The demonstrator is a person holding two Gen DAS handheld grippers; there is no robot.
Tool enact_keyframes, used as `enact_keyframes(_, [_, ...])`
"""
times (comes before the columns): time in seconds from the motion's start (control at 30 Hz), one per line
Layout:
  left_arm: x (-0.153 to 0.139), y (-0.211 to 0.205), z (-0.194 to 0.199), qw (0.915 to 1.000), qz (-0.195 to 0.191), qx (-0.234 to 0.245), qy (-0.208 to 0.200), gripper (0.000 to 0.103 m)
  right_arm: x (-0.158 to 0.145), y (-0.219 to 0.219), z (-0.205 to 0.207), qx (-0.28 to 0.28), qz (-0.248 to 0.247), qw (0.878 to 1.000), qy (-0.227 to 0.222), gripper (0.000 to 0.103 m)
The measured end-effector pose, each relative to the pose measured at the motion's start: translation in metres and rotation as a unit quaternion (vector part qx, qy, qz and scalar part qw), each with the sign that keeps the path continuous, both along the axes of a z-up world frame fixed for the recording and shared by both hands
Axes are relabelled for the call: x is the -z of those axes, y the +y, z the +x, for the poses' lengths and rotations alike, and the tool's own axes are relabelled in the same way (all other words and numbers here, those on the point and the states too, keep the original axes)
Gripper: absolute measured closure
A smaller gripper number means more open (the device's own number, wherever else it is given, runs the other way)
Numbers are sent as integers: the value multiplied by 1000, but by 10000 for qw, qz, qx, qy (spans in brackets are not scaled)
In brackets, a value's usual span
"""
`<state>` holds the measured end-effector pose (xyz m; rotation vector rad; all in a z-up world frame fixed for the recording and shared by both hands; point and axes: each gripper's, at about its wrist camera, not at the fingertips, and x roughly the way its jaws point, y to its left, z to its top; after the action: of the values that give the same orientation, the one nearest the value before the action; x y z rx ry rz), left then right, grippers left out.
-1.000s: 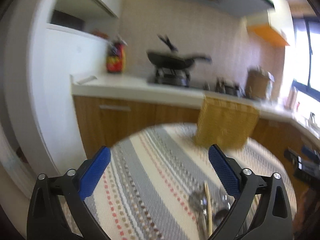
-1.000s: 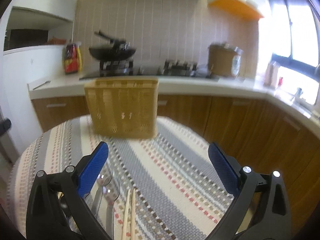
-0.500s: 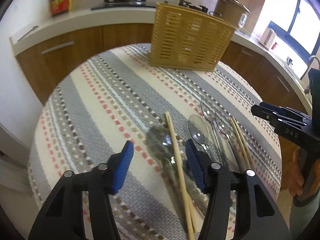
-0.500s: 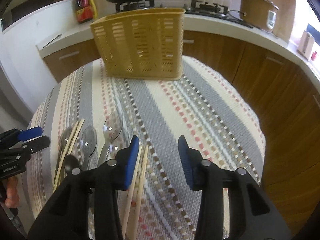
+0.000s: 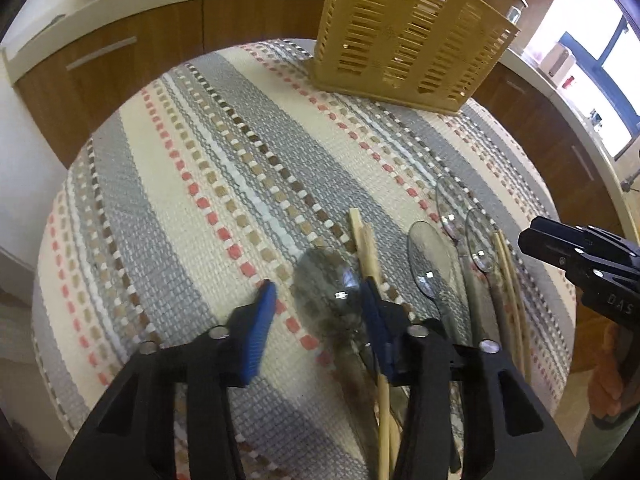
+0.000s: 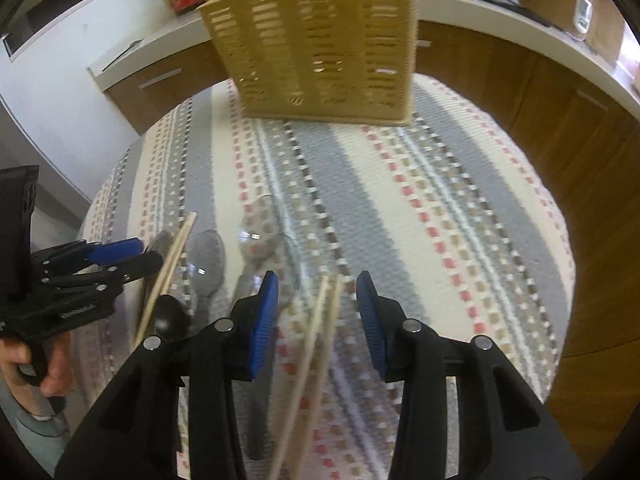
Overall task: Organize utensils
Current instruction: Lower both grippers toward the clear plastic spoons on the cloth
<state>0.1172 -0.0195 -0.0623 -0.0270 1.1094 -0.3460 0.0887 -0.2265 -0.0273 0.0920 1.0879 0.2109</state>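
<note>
Two views, two separate risks. From the left wrist, the left claw (image 5: 316, 308) hangs over the smoky plastic spoon (image 5: 328, 284) on the striped cloth of the round bench (image 5: 180, 168); its jaws have just been closing and stand partly apart, pressing on nothing as far as I can see. The spoon's bowl lies between the pads, but a wooden chopstick pair (image 5: 366, 248) runs right beside the far pad and partly under it. If the claw shuts where it stands, it will likely catch a stick along with the spoon, or pinch the rounded bowl, which looks slick and could squirt out sideways. Further over lie more clear spoons (image 5: 432, 260) and the thinner chopsticks (image 5: 506, 264).

From the right wrist, the right claw (image 6: 316, 304) is likewise half-closed and empty, straddling that thin pair of chopsticks (image 6: 320, 320). The sticks lie splayed, so the jaws may grab only one, or roll them apart. A clear spoon (image 6: 260, 240) sits just beside the near pad and could be nudged. The yellow slotted holder (image 6: 320, 56) stands well apart at the far edge; it looks light and may tip under a clumsy drop.
</note>
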Motion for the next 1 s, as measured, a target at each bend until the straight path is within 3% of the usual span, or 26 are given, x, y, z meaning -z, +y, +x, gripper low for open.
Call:
enact_keyframes(0.03, [0, 4, 0, 10000, -66, -23, 17, 71, 1, 4, 3, -48, 28, 10000, 64, 65])
enact_keyframes(0.27, [0, 29, 6, 9985, -499, -6, 226, 72, 10, 27, 22, -380, -15, 9980, 507, 65])
enact_keyframes(0.5, [-4, 57, 8, 9980, -522, -280, 229, 74, 19, 31, 35, -357, 94, 9966, 730, 65])
enact_keyframes(0.73, [-4, 58, 9, 9980, -498, -246, 311, 74, 26, 22, 45, -214, 316, 9941, 1019, 65])
enact_keyframes(1.0, [-8, 67, 12, 9986, -297, -320, 291, 74, 34, 42, 51, -290, -184, 9931, 1118, 65])
